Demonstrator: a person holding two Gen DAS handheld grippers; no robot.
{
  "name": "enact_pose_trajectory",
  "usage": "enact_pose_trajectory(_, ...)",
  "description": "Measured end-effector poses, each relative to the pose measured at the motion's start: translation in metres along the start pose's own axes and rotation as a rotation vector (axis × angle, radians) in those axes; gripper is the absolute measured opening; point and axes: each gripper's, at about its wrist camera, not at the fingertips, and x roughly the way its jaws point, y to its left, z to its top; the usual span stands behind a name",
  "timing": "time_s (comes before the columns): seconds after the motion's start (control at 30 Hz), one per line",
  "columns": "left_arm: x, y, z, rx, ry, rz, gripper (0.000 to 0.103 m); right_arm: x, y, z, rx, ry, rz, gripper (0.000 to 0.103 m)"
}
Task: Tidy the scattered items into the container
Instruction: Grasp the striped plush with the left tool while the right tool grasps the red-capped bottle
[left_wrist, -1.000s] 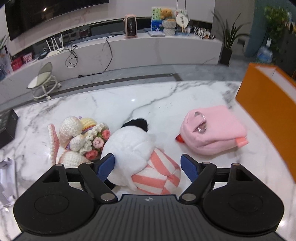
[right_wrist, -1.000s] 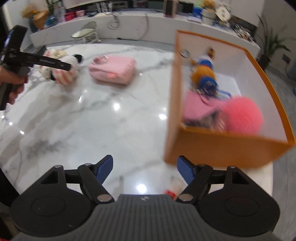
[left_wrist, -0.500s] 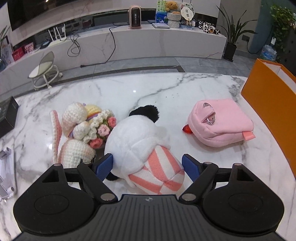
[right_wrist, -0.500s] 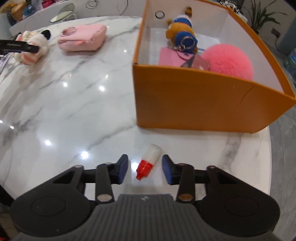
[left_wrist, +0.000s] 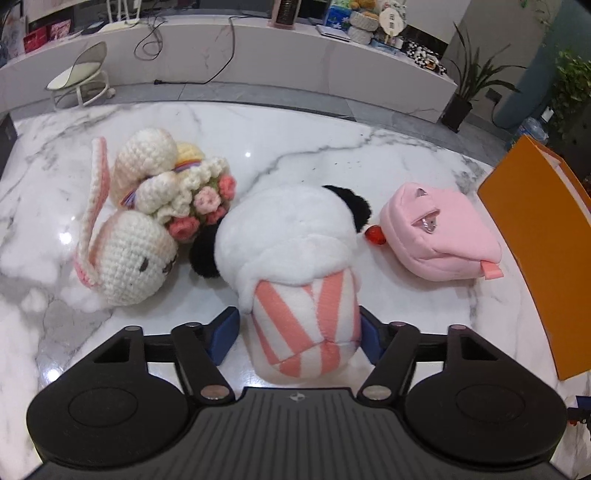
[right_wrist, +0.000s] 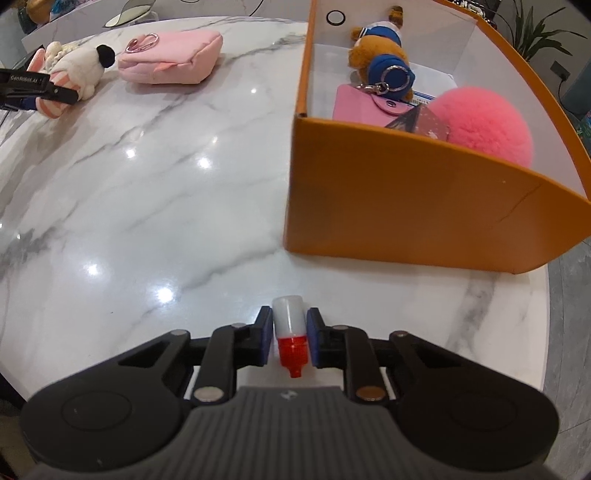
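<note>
A white panda plush (left_wrist: 291, 236) in pink-striped trousers lies on the marble table (left_wrist: 332, 147). My left gripper (left_wrist: 299, 332) straddles its striped end, and the closing jaws have both blue pads against its sides. In the right wrist view my right gripper (right_wrist: 290, 328) is shut on a small white bottle with a red cap (right_wrist: 289, 319), which lies on the table near the front edge. The orange box (right_wrist: 406, 221) stands just behind it to the right, and its side (left_wrist: 535, 240) shows at the right edge of the left wrist view.
Beside the plush lie a crochet bunny with flowers (left_wrist: 129, 254) on the left and a pink pouch (left_wrist: 439, 236) on the right, with a red bead (left_wrist: 376, 235) between plush and pouch. Inside the box are a bear keychain (right_wrist: 380, 55), a pink card holder (right_wrist: 354, 103) and a pink pom-pom (right_wrist: 484, 122).
My left gripper moved down over the plush and its jaws narrowed onto the striped end. My right gripper dropped to the small bottle and shut on it.
</note>
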Motion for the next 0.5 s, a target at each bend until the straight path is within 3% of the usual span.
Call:
enact_pose_trajectory(0.1,-0.003,-0.006,0.000,0.027,-0.010,0.005,0.063,-0.002,0.000,0.000,0.003,-0.009,0.007,0.021)
enact_pose_trajectory(0.5,-0.019,-0.010,-0.004,0.053,-0.026,-0.020,0.059,-0.022,0.029,0.020,-0.061,-0.116,0.144,0.020)
